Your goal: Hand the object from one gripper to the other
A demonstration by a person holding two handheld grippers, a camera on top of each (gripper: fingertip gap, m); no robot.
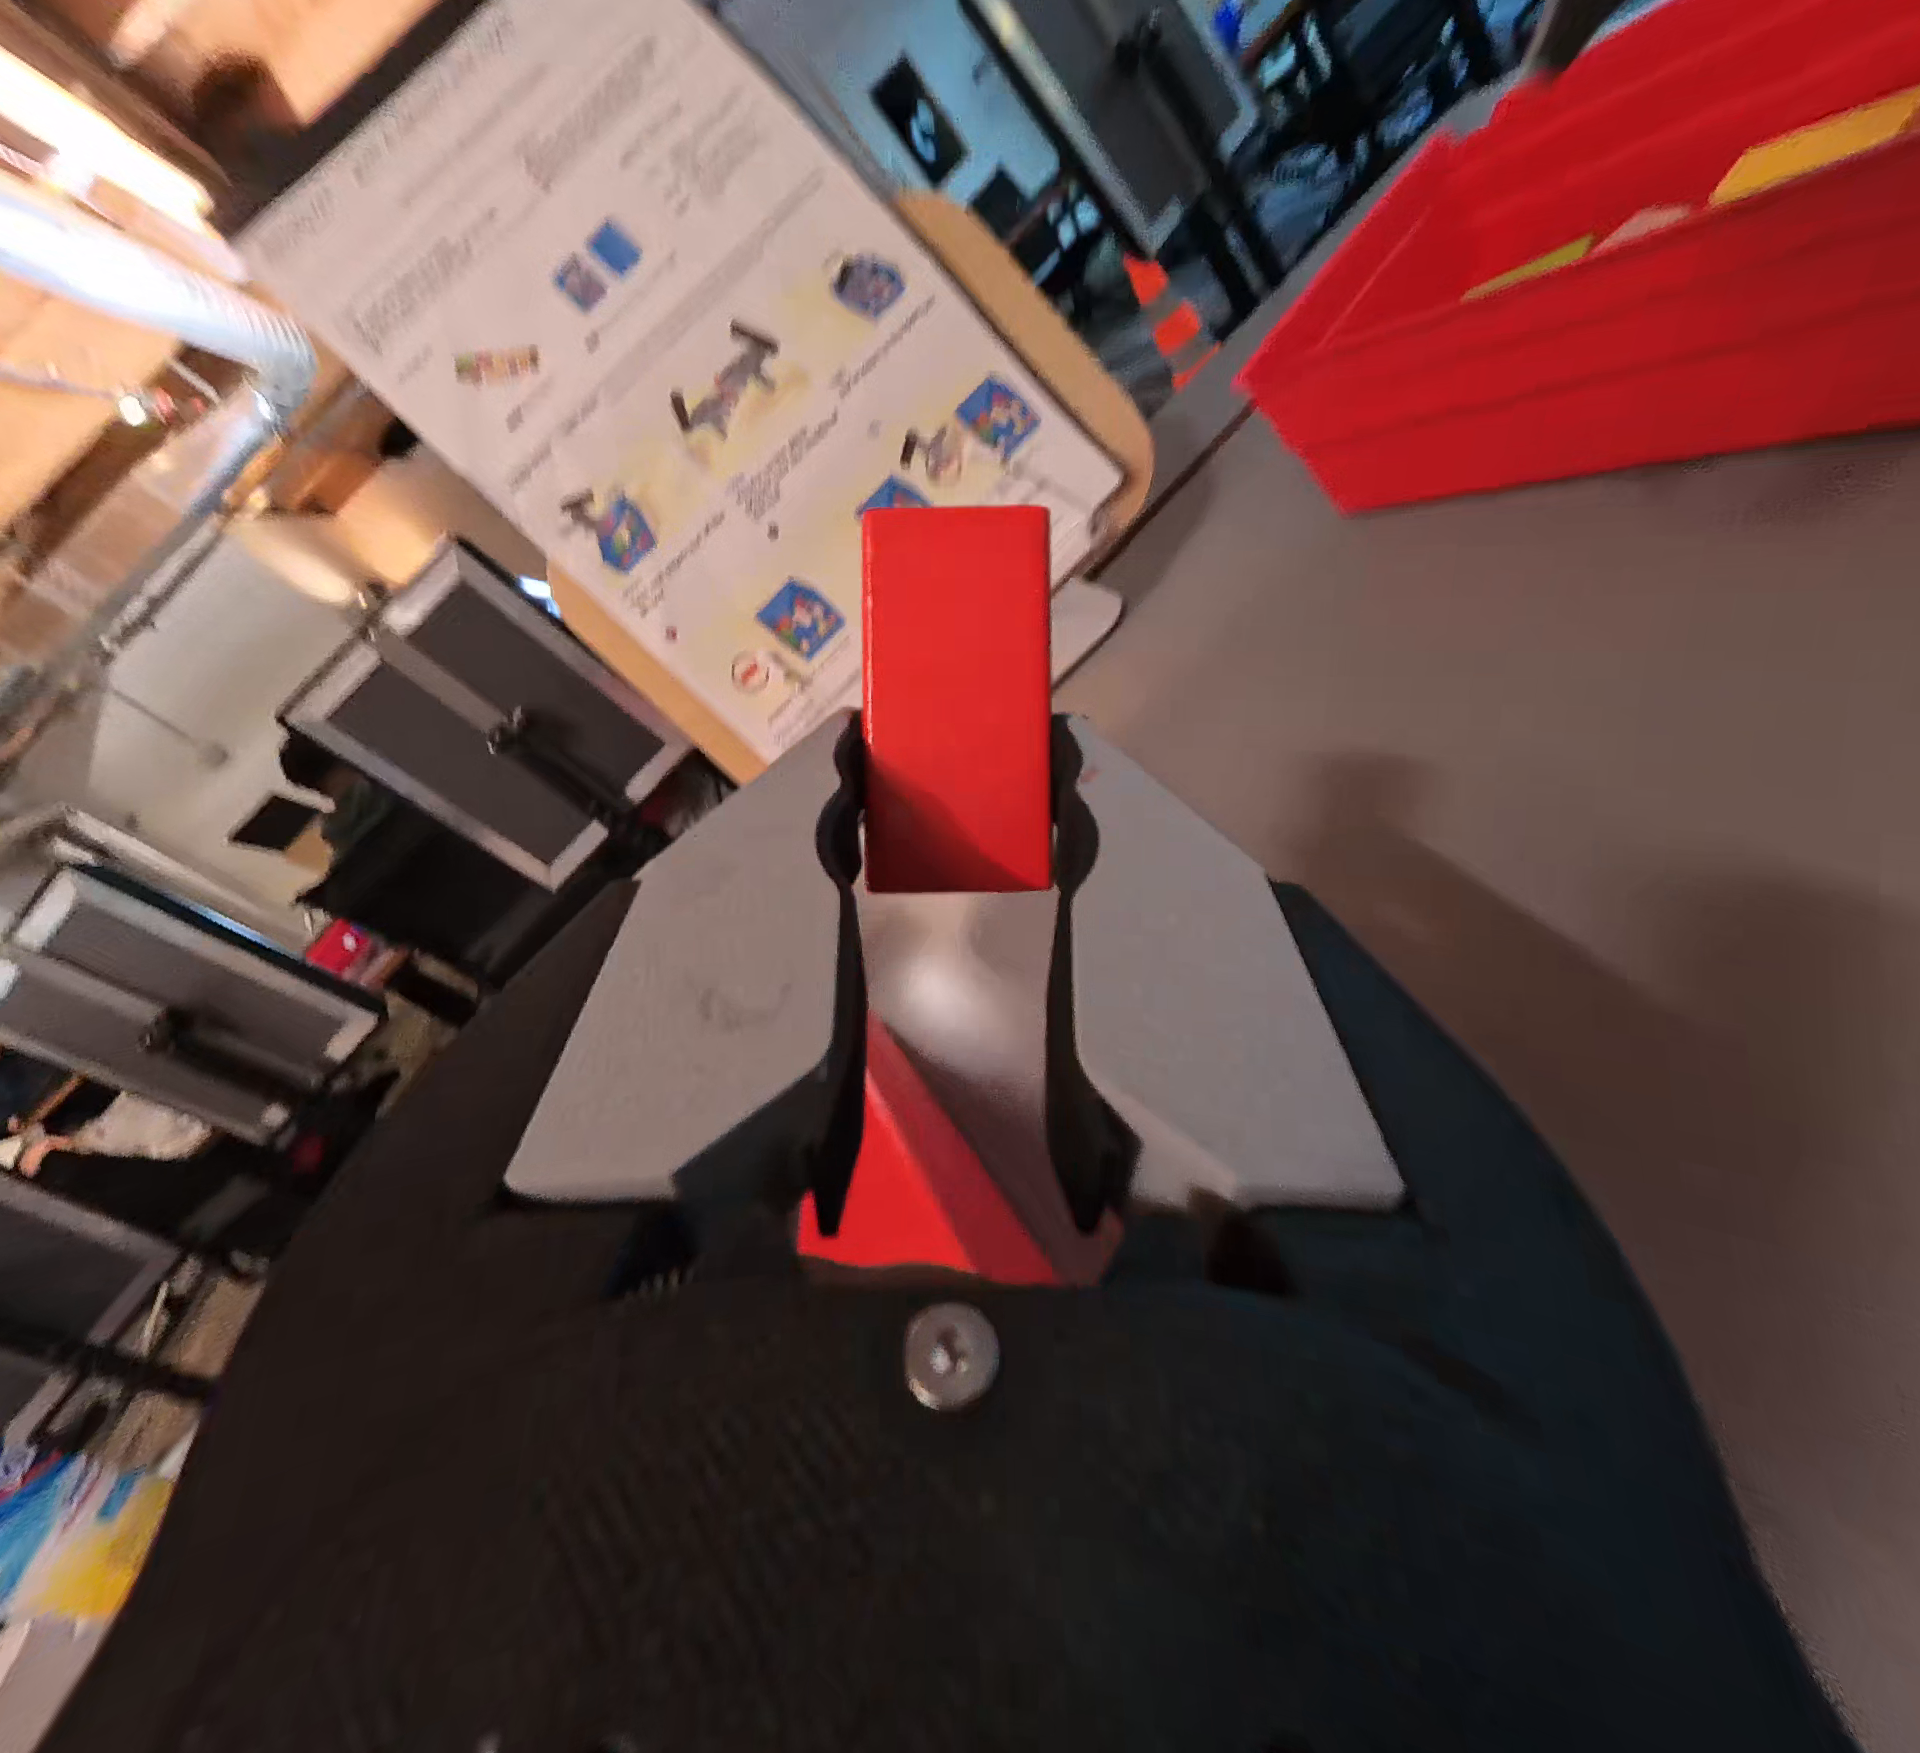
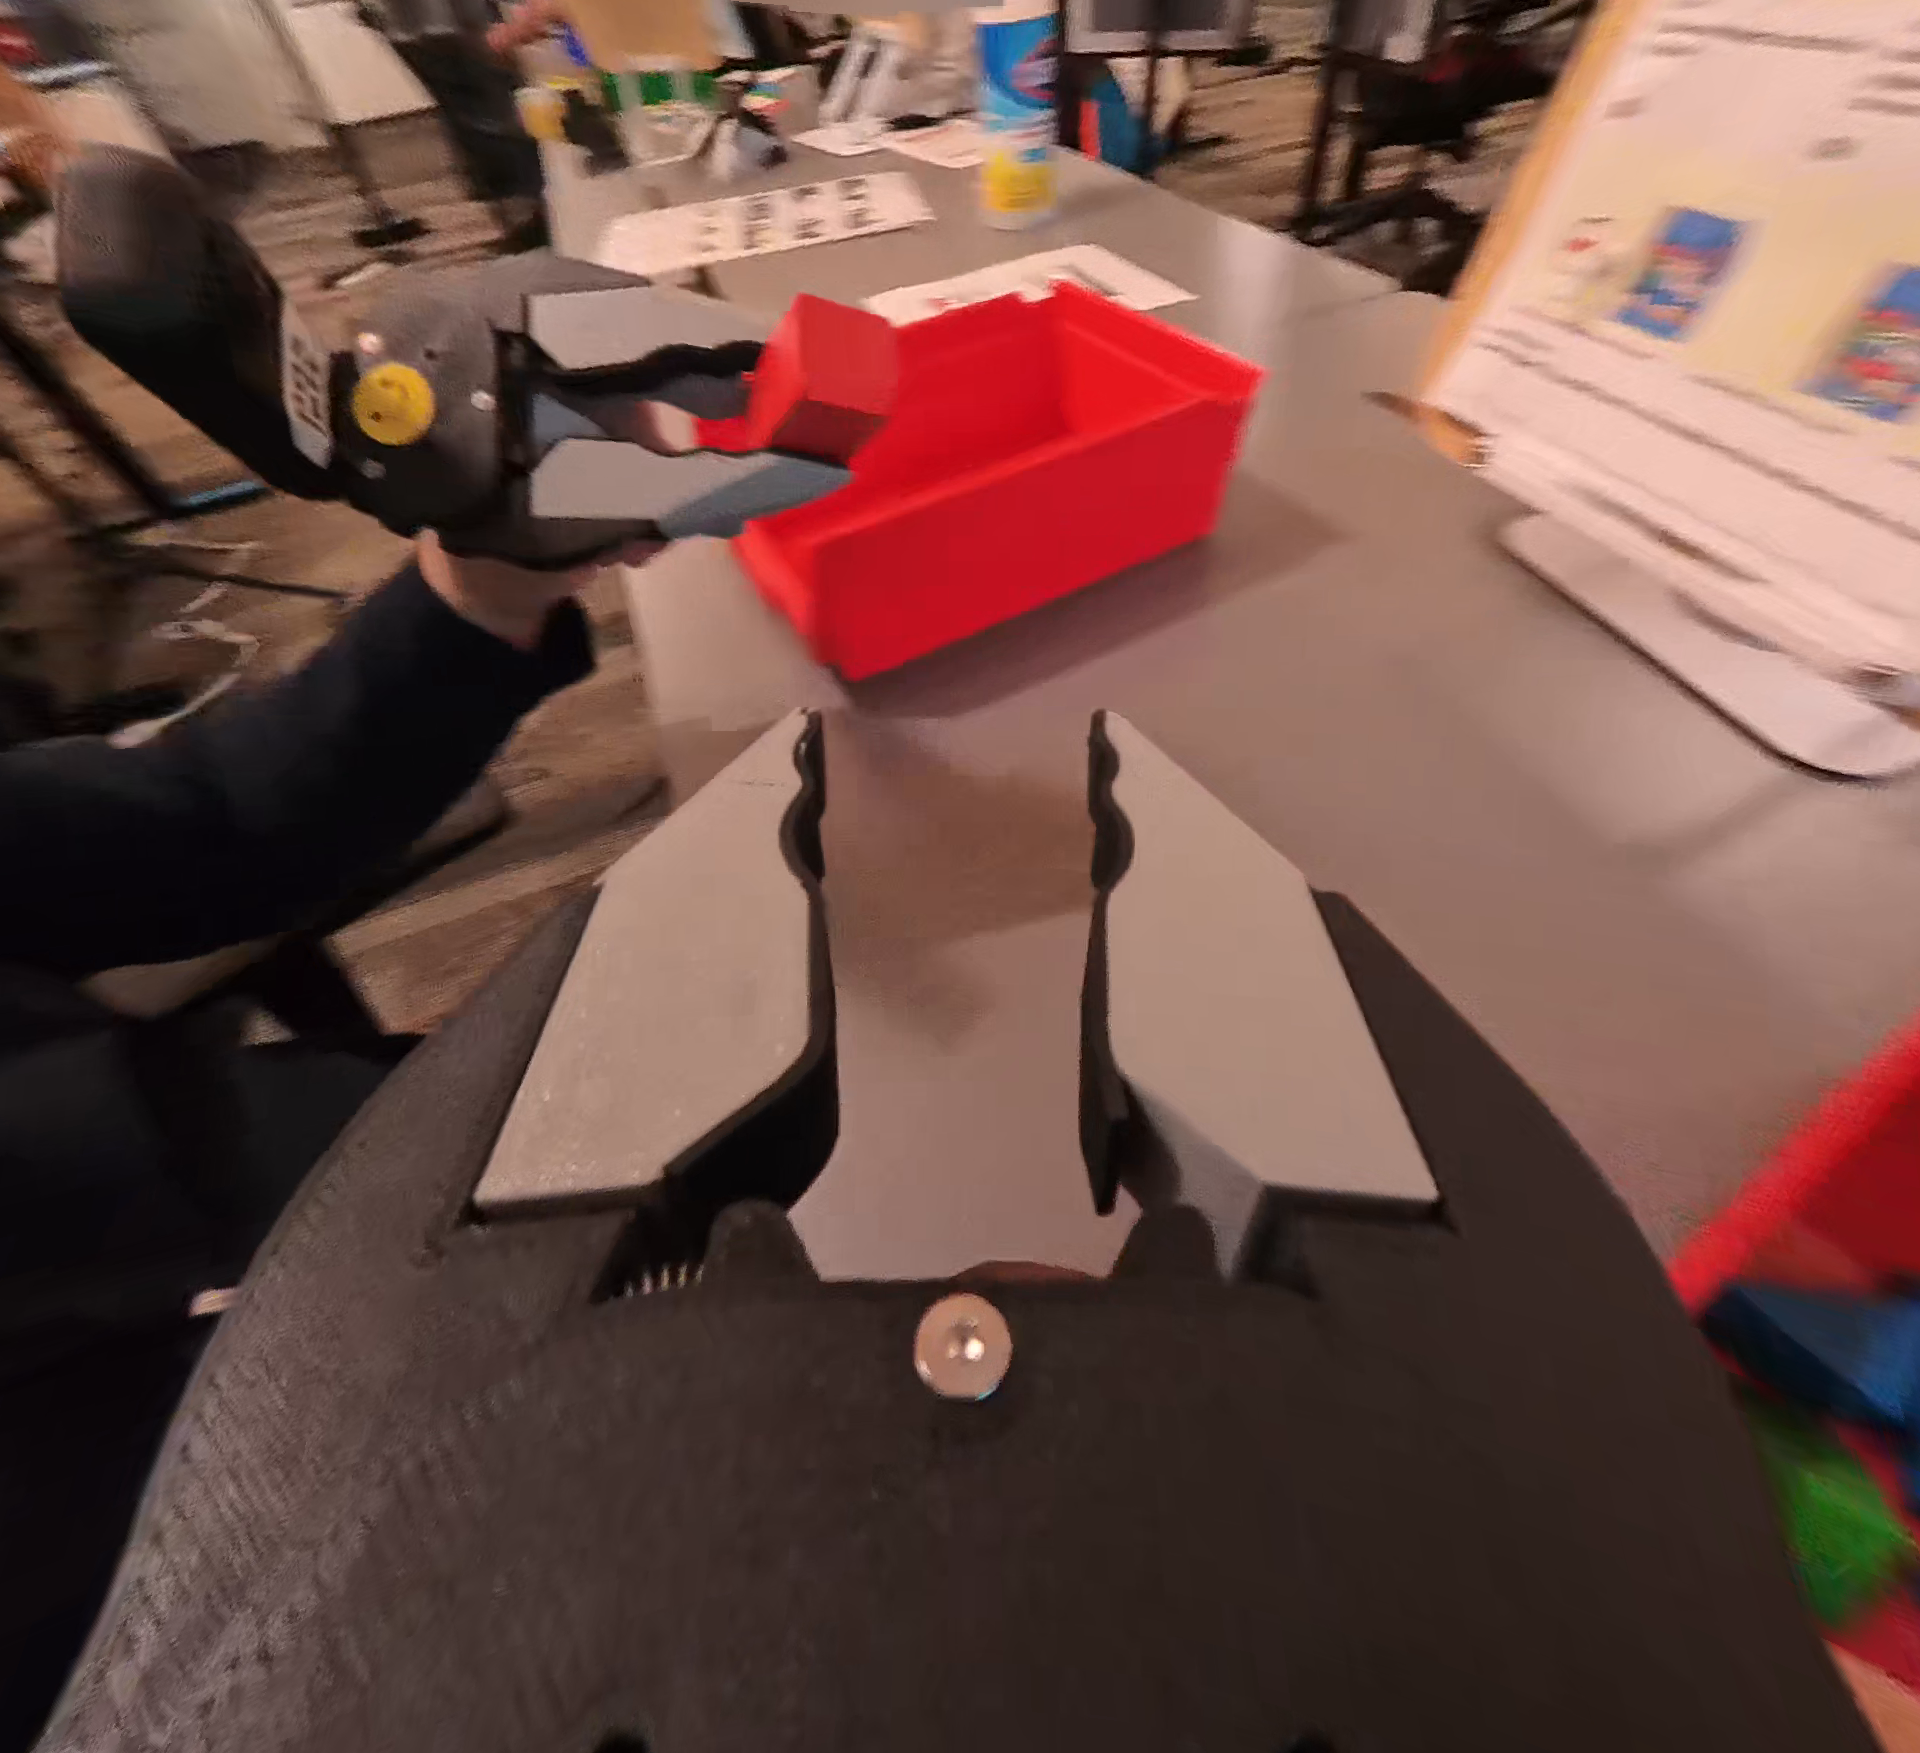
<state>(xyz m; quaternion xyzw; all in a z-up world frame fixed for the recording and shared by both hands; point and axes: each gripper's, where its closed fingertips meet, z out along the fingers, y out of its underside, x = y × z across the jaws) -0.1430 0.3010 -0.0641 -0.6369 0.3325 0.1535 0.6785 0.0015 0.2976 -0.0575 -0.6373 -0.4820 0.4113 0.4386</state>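
Sleeve (image 2: 260,768) first, at the far left of the right wrist view: a dark, soft-looking one, reaching in from the left edge, with the person's hand (image 2: 499,586) under the black body of the left gripper (image 2: 800,420) and holding it level, fingers pointing right. That claw is clenched on the red block (image 2: 831,384), a smooth, matt, box-shaped piece with sharp edges, held up in the air just in front of the open red bin (image 2: 1039,456) on the grey table (image 2: 1351,664). Its grey fingers (image 2: 623,332) are flat angular plates with wavy black pads. From the left wrist view the block (image 1: 956,695) stands upright between the fingertips of that gripper (image 1: 956,810), pinched near its lower end (the background there is blurred). Further right, the right gripper (image 2: 956,747) hovers over the bare tabletop, released and holding nothing. A large white printed board (image 2: 1714,301) stands at the right edge.
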